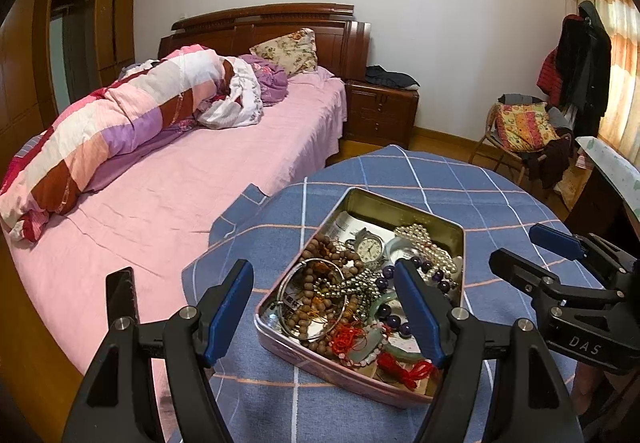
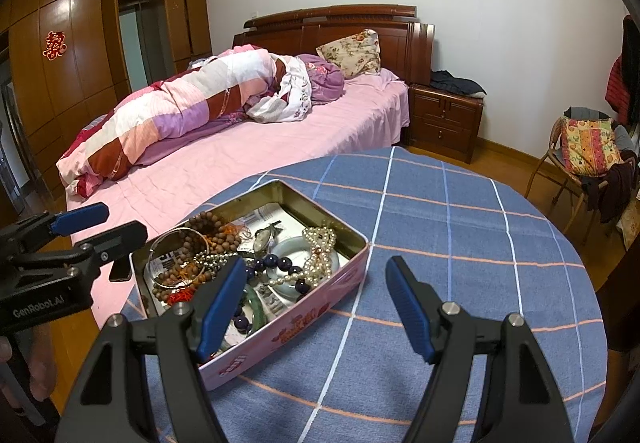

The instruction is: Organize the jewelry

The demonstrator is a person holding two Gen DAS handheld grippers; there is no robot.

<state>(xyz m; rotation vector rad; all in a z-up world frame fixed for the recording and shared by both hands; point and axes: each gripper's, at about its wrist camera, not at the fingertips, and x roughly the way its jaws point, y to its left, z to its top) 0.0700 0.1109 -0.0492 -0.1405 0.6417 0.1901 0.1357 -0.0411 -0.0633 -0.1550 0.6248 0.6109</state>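
Note:
An open pink tin (image 1: 320,363) (image 2: 304,327) sits on a round table with a blue checked cloth (image 1: 420,179) (image 2: 440,223). A tangle of jewelry fills the tin: wooden bead strings (image 1: 320,247) (image 2: 212,227), a wristwatch (image 1: 370,246) (image 2: 264,237), a pearl necklace (image 1: 424,239) (image 2: 320,255), dark purple beads (image 1: 424,269), a silver bangle (image 1: 296,283) and red-corded jade pieces (image 1: 404,367). My left gripper (image 1: 322,265) (image 2: 125,218) hovers open over the tin's near-left side, holding nothing. My right gripper (image 2: 316,263) (image 1: 515,243) is open above the tin's right edge, also holding nothing.
A bed with a pink sheet (image 1: 168,203) and a rolled quilt (image 1: 120,131) stands just left of the table. A dark flat object (image 2: 120,269) lies at the bed's edge. A chair with cushions and clothes (image 2: 588,159) stands to the right. Bare cloth lies right of the tin.

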